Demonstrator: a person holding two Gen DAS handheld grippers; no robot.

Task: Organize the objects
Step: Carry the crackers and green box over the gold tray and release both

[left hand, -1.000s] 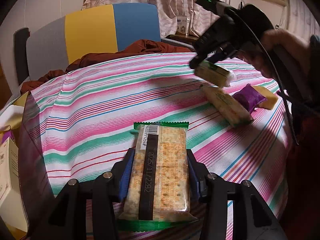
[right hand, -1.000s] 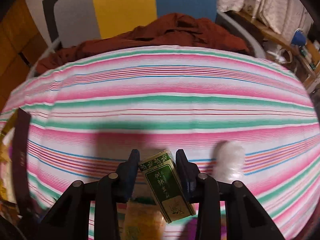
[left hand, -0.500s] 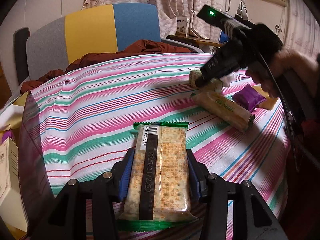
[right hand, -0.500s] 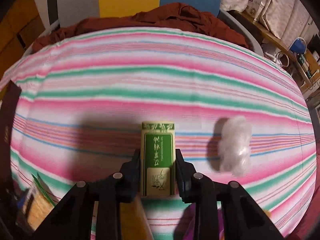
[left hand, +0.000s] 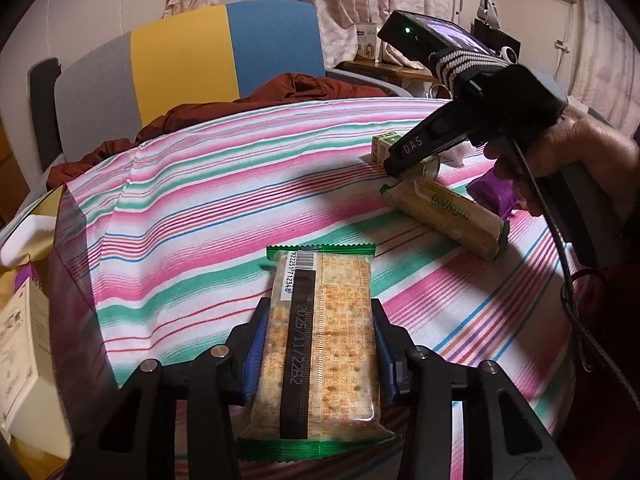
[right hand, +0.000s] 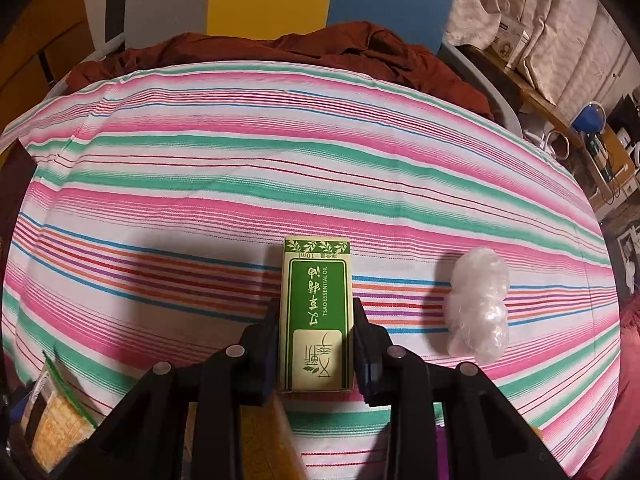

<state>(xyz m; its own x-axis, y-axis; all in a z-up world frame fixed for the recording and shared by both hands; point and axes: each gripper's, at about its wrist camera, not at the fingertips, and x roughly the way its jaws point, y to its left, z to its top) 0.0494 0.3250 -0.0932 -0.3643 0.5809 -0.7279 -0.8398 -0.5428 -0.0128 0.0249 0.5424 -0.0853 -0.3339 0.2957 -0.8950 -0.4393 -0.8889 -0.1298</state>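
Note:
A cracker packet [left hand: 324, 280] with a green edge lies flat on the striped tablecloth [left hand: 200, 200]. My left gripper [left hand: 319, 310] is closing on it, and its blue pads touch both long sides. My right gripper [right hand: 316, 308] is shut on a small green essential-oil box [right hand: 317, 280], which rests low on the cloth. In the left wrist view the right gripper [left hand: 404, 164] holds that box [left hand: 384, 145] just behind a second long cracker packet [left hand: 444, 212]. A person's hand [left hand: 568, 152] holds the right gripper.
A purple packet [left hand: 494, 192] lies under the hand, and a clear bubble-wrap bundle [right hand: 478, 304] sits right of the box. A brown cloth [right hand: 320, 52] and a grey, yellow and blue chair [left hand: 180, 68] stand behind the table. Cartons [left hand: 28, 360] sit at the left edge.
The right gripper came down and forward with the green box, which straightened between the jaws and now sits on the cloth. The left gripper and its cracker packet stayed in place.

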